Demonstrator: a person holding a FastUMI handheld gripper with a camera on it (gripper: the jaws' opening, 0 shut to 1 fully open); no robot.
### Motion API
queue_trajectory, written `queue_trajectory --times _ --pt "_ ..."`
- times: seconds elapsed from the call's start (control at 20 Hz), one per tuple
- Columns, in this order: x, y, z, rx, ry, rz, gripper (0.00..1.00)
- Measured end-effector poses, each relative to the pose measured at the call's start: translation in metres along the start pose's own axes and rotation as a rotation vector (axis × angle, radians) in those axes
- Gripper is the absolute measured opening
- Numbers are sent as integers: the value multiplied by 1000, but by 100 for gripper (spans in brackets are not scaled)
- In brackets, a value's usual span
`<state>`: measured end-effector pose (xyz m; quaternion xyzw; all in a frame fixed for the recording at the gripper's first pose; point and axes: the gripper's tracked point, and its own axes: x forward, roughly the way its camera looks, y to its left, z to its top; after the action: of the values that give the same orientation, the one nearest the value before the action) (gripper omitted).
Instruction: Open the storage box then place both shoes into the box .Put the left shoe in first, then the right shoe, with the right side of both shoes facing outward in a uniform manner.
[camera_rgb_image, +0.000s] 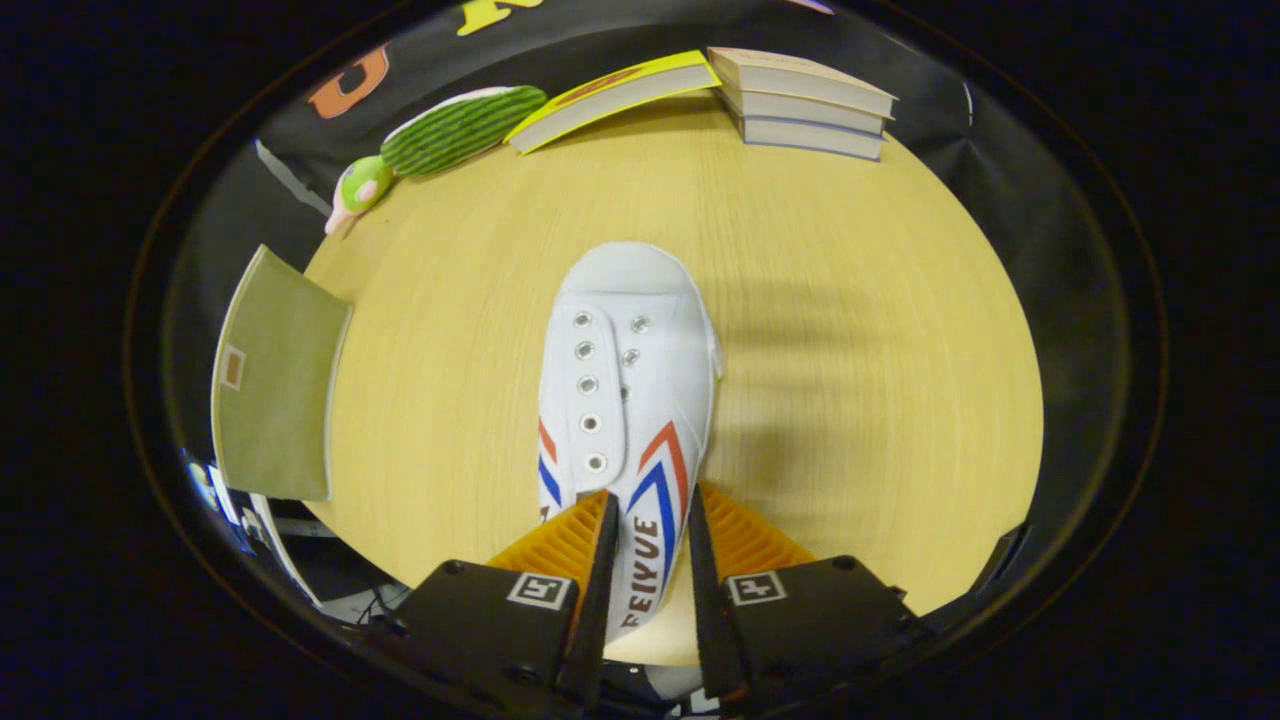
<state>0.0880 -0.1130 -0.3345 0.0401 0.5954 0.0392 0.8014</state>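
We see a pale wood-grain table (850, 330) w/ black cloth wall behind. Our gripper (648, 515) is narrowed onto the white canvas shoe (625, 370), both fingers pressing its heel end; toe points away, metal eyelets, no laces, red/blue stripes. Far ahead: stacked books (810, 105), yellow book (610, 95), green plush toy (450, 135). Ahead-left: olive fabric box (275, 385).
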Motion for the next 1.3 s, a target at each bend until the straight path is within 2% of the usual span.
queue_trajectory --times 0.15,0.2,0.25,0.3,0.55,0.75,0.9,1.0,1.1,1.3 --pt "-4 -2 6 88 -31 -1 30" --pt "-4 -3 7 136 -49 15 17" --pt "-5 -3 6 171 -51 35 9" --pt "-8 2 3 215 -51 55 7" --pt "-38 18 7 363 -124 102 6" --pt "-91 54 17 356 -180 64 6" --pt "-134 119 25 356 -195 109 6" --pt "-156 168 32 304 -208 147 6" --pt "-170 210 38 234 -229 155 6" --pt "-182 298 39 189 -227 211 6"
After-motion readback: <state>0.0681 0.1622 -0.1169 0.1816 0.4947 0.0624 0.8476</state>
